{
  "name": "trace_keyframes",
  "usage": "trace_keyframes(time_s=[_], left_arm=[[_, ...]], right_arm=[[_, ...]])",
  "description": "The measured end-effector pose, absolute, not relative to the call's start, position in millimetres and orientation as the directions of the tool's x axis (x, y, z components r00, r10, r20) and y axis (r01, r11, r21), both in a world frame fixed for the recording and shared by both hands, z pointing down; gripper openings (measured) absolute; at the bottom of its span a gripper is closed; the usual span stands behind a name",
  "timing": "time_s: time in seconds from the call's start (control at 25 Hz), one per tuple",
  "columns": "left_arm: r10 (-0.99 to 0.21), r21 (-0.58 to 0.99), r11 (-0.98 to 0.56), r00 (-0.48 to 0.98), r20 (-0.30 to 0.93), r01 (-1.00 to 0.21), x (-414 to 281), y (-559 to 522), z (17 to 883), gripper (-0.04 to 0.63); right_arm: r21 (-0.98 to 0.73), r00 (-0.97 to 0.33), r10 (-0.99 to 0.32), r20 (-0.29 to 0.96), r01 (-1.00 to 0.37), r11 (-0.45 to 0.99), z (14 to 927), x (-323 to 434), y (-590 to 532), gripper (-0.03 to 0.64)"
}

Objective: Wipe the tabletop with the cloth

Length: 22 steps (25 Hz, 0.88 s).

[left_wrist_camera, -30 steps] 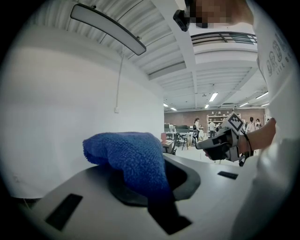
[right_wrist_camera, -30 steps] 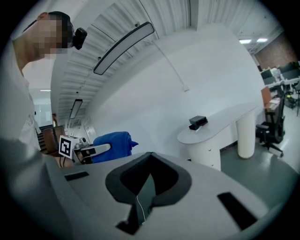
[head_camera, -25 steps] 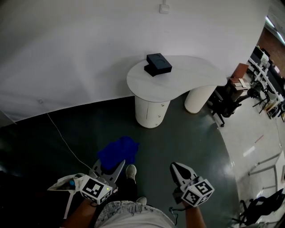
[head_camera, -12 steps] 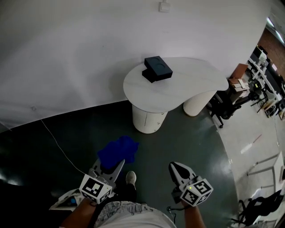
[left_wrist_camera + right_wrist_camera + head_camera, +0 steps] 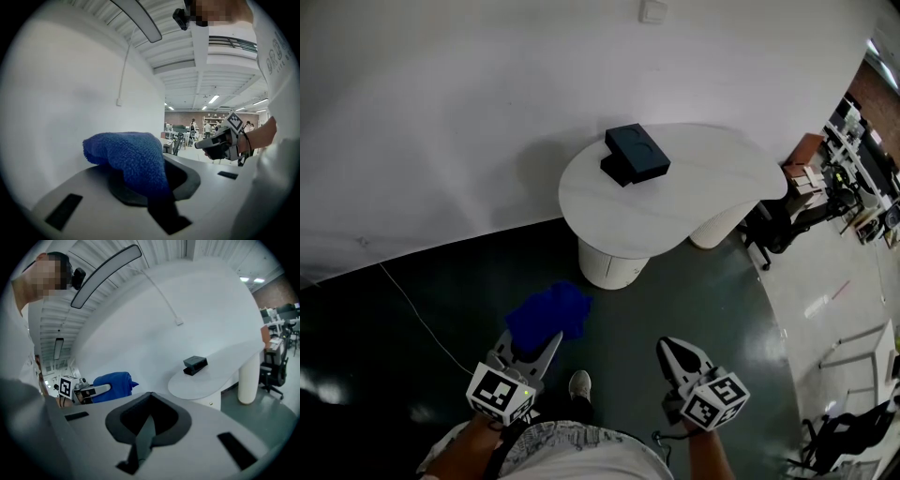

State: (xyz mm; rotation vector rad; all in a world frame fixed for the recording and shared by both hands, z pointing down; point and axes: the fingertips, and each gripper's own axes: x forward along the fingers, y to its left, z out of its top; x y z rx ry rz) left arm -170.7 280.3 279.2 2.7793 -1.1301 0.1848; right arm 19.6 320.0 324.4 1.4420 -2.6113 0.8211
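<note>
1. Head view: a white table [image 5: 712,178] with a rounded top stands against a white wall [image 5: 441,112] on a dark floor [image 5: 694,291]. A black box [image 5: 636,155] lies on the table's wall-side edge, resting partly on a second, flatter black piece.
2. Head view: the left gripper [image 5: 532,339] is held well short of the table, on the person's side of it and above the floor. Its fingers pinch a bunched blue cloth [image 5: 548,314], which sticks out from the tips toward the table without touching it.
3. Head view: the right gripper [image 5: 675,349] is held equally far back from the table, apart from the left one. Its dark fingers come to a single point.
4. Head view: a thin pale cable [image 5: 412,314] trails over the floor to the left of the table, and office chairs [image 5: 778,220] stand beyond its right end.
5. Left gripper view: the cloth fills the gap between the jaws, which clamp its lower part. The rest rises in a loose blue fold above them. The right gripper shows at the right, in a hand.
6. Right gripper view: the jaws are pressed together with nothing between them. The table and the box on it lie ahead and to the right, with the cloth in the left gripper off to the left.
</note>
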Motion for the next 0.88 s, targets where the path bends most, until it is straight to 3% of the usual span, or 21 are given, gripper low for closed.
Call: trace_keyframes(time_s=[0.88], left_arm=[[-0.661,0.075,-0.732,0.733,0.163,-0.677,-172,164,284,0.077]], right_arm=[[-0.427,-0.53,-0.804,0.269,-0.814,0.393,321,28,205,0.006]])
